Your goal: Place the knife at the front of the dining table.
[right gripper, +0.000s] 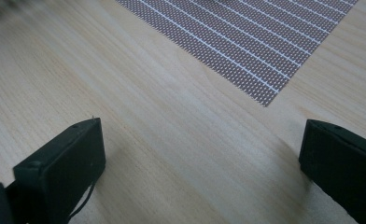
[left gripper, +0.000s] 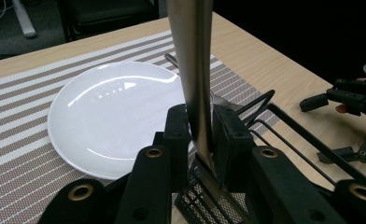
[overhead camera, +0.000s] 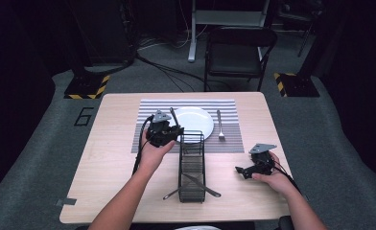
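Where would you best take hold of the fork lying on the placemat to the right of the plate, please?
Probably the fork is best gripped mid-handle, coming straight down from above with the jaws across its width. It lies flat and lengthwise on the striped placemat, tines toward the person, apart from the plate, so the slim handle's sides look free.

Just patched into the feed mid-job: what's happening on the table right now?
A person is setting out cutlery from a black wire caddy onto a striped placemat. The left gripper is shut on a metal utensil handle, held upright beside the white plate. A fork already lies to the plate's right. Two more utensils sit in the caddy. The right gripper is open, with nothing between its jaws, low over the bare wooden table.
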The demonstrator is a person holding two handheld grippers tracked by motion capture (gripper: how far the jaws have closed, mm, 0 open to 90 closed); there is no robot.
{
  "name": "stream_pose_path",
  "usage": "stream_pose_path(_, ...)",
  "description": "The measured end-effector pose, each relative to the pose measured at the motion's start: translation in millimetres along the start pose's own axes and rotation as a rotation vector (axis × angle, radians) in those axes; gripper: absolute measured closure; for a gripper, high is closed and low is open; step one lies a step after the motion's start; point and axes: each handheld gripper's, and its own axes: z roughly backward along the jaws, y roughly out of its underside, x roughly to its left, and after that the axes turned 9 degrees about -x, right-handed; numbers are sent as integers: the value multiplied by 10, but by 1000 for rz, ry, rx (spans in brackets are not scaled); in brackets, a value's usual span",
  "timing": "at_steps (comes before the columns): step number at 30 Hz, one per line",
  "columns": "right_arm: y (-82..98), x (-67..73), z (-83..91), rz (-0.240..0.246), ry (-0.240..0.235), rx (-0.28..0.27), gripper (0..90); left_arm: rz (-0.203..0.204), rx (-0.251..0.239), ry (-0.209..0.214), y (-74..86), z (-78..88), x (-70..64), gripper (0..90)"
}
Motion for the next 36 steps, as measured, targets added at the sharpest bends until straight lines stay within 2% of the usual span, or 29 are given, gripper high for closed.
stream_pose_path(7, 0, 0, 0, 1, 2, 0, 0, 2, -1, 1, -9, -8, -11, 785)
stream_pose_path(14, 0, 0, 0, 1, 2, 0, 0, 9, 17, 26, -46, -8, -27, 807)
stream_pose_path(18, 0, -3, -1, 4, -1, -1, 0, -9, 11, 35, -72, 4, -65, 820)
stream_pose_path(21, 0, -3, -1, 4, 0, -1, 0, -4, 13, 55, -100, 16, -92, 822)
stream_pose_path(26, 1, -4, -1, 5, -1, -1, 0, -32, 21, 55, -174, 52, -131, 822)
stream_pose_path(36, 1, -6, -1, 9, -1, -2, 0, -49, 31, 71, -297, 196, -196, 825)
